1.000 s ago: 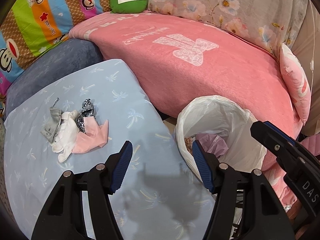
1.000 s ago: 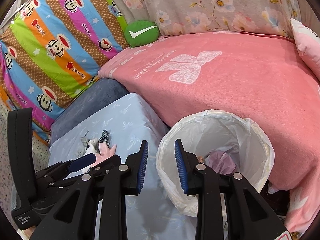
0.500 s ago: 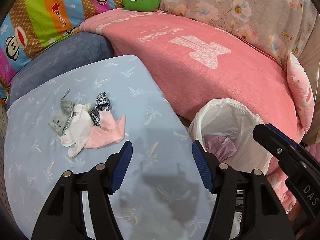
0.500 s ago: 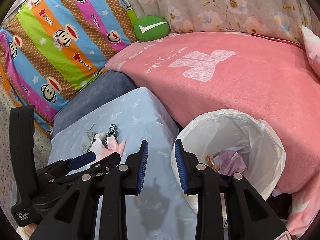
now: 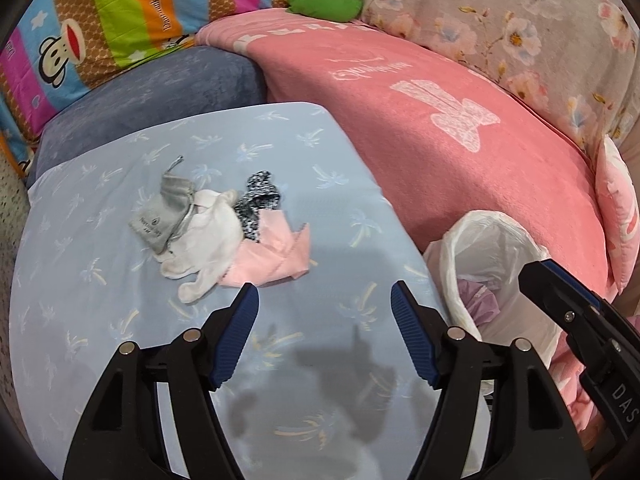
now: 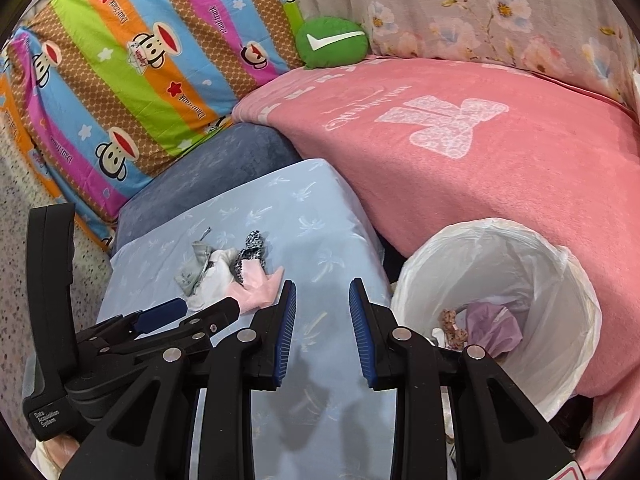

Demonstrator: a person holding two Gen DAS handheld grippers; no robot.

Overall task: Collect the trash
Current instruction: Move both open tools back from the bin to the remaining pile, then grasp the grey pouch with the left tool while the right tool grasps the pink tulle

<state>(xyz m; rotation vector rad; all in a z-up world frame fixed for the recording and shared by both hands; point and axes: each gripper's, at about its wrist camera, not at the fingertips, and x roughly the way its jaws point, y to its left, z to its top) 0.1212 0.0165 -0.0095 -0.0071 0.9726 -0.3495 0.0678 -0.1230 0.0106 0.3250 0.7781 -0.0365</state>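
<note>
**Assessing the scrap pile ahead of pickup**

Inspecting both wrist views, we find the trash lying as a small heap of soft scraps [image 5: 224, 232] on the pale blue palm-print cushion [image 5: 120, 320]: a grey fabric piece [image 5: 164, 212], a white cloth piece [image 5: 208, 240], a black-and-white speckled piece [image 5: 256, 196] and a pink creased sheet [image 5: 276, 256], all touching or overlapping. We judge them light, limp and non-fragile; they should crumple under a pinch and may cling together or trail. The raised pink fold nearest the left gripper [image 5: 324, 300] looks the best point to take hold. That gripper hangs just short of the heap, jaws wide and empty. The right gripper [image 6: 322, 308] is narrower, also empty, over bare cushion between the heap and the white-lined waste bin [image 6: 560, 280], which already holds a lilac wad [image 6: 494, 326] and a small brownish scrap.

Against the frames of a second ago, the left view has swung off the bin toward the heap, which now sits larger and more central; the right view has shifted likewise. Jaw openings are unchanged.
</note>
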